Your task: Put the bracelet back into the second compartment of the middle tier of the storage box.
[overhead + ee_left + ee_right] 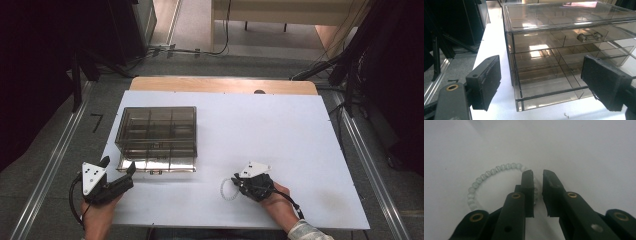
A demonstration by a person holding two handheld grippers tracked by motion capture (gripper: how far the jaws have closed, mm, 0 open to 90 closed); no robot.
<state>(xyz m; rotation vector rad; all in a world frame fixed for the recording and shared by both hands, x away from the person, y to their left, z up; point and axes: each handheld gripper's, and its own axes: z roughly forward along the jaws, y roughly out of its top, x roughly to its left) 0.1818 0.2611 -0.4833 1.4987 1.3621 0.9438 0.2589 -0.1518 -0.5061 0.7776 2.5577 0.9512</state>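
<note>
We are looking down at a bench (280, 125) with a white top, and a strip of light wood (225, 85) is showing along its far edge. A grey floor (60, 150) is lying all around it. Shiny metal rails (47, 175) are running down both sides. Black stands (75, 75) and cables (200, 51) are sitting in the dark corners. Soft light is shining on the white top.

Both tools black: left tool (118, 175), right tool (234, 180). Each has a grey three-cornered top plate, brass-ringed screw holes, trailing black cable. Light knit sleeve (306, 231) on right arm.
</note>
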